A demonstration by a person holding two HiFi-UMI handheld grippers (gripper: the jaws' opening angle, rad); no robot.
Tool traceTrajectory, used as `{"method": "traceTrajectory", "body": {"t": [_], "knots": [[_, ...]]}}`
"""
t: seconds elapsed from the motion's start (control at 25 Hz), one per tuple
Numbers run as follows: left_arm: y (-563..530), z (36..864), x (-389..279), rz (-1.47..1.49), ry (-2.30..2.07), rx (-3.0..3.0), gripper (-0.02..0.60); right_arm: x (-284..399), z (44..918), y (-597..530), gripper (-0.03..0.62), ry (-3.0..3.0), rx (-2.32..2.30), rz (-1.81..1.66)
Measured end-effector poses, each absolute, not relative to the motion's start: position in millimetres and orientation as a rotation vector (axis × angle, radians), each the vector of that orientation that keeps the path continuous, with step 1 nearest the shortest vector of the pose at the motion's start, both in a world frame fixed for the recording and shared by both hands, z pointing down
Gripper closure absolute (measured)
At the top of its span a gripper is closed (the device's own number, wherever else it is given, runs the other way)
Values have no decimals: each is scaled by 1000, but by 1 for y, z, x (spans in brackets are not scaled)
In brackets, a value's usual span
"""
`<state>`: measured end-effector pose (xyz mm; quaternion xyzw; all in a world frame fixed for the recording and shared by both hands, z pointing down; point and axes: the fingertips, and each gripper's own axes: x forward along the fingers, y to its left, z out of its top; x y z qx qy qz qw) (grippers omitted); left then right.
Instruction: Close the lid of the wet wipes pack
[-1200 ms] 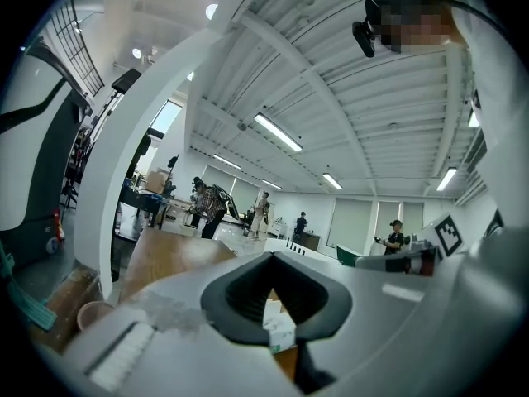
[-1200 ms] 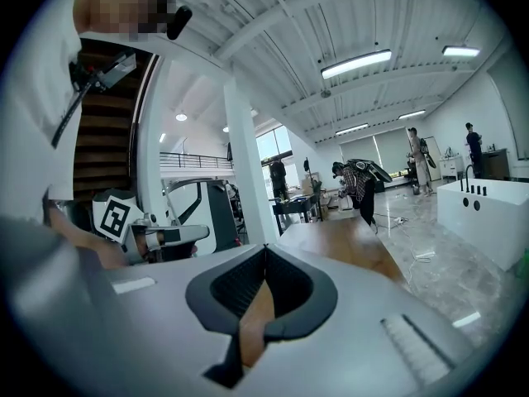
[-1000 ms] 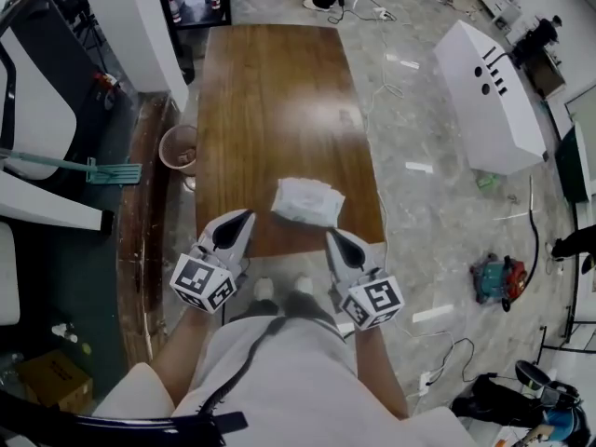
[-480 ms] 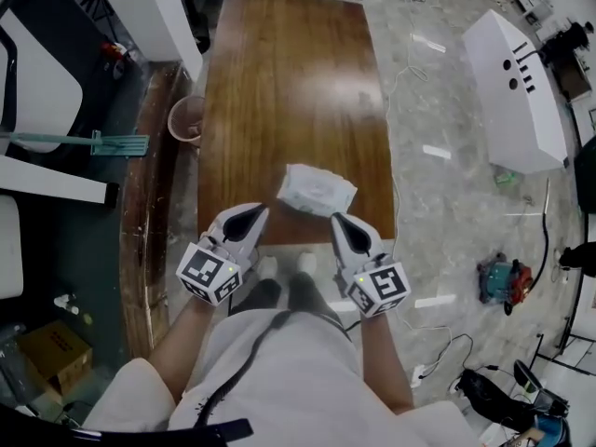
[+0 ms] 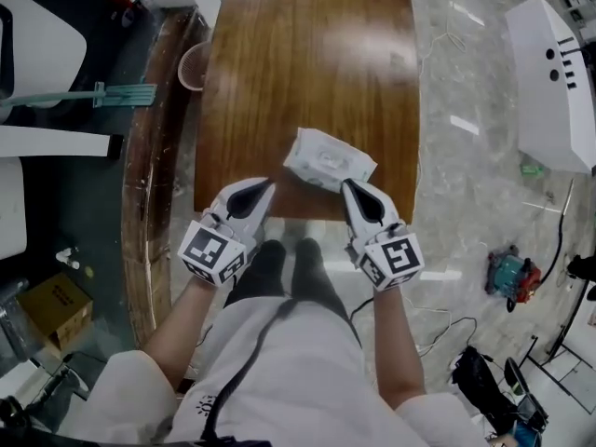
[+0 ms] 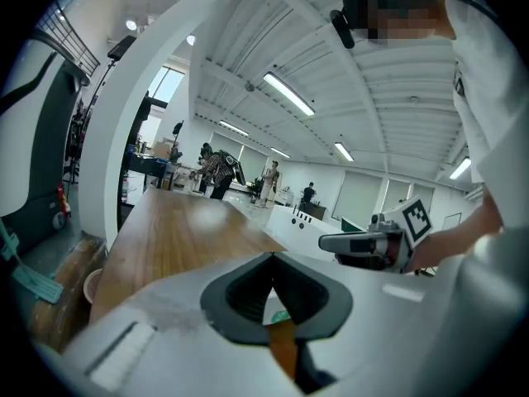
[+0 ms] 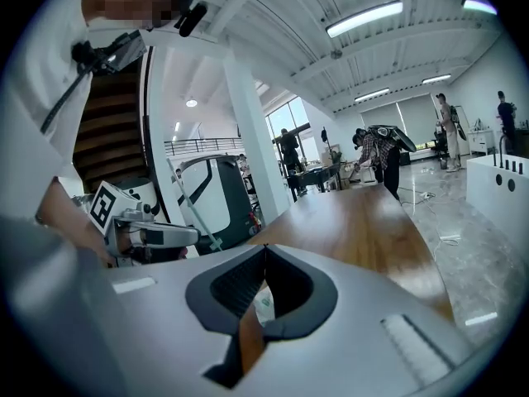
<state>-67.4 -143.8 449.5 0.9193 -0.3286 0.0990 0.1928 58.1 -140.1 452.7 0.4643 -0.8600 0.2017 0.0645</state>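
A white wet wipes pack [image 5: 329,159] lies askew on the brown wooden table [image 5: 307,54], close to its near edge. I cannot tell from here how its lid stands. My left gripper [image 5: 268,183] is shut and empty, its tip at the table's near edge, just left of the pack. My right gripper [image 5: 345,183] is also shut and empty, its tip by the pack's near right corner. In the left gripper view the jaws meet at the left gripper [image 6: 272,255], and a sliver of the pack [image 6: 277,314] shows behind them. The right gripper [image 7: 264,246] view likewise shows a bit of the pack [image 7: 263,304].
A pink bucket [image 5: 193,63] and a green broom [image 5: 102,94] are on the floor left of the table. A white cabinet [image 5: 559,82] stands at the right, with cables and a teal-and-red object [image 5: 510,275] on the floor. People stand at the table's far end [image 7: 376,160].
Both grippers have sunk and come forward to the table's near edge, on either side of the pack. Both stayed shut. The pack has not moved on the table.
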Motion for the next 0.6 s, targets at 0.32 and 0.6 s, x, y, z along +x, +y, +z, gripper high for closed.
{"method": "traceTrajectory", "body": {"t": [0.32,0.6], "knots": [[-150,501,-69,344,-988,2508,552,75,494,-156,583,-2570,1373,631],[-156,539,-67,401,-989,2471,511,76,519,-174,514,-2563,1336,620]]}}
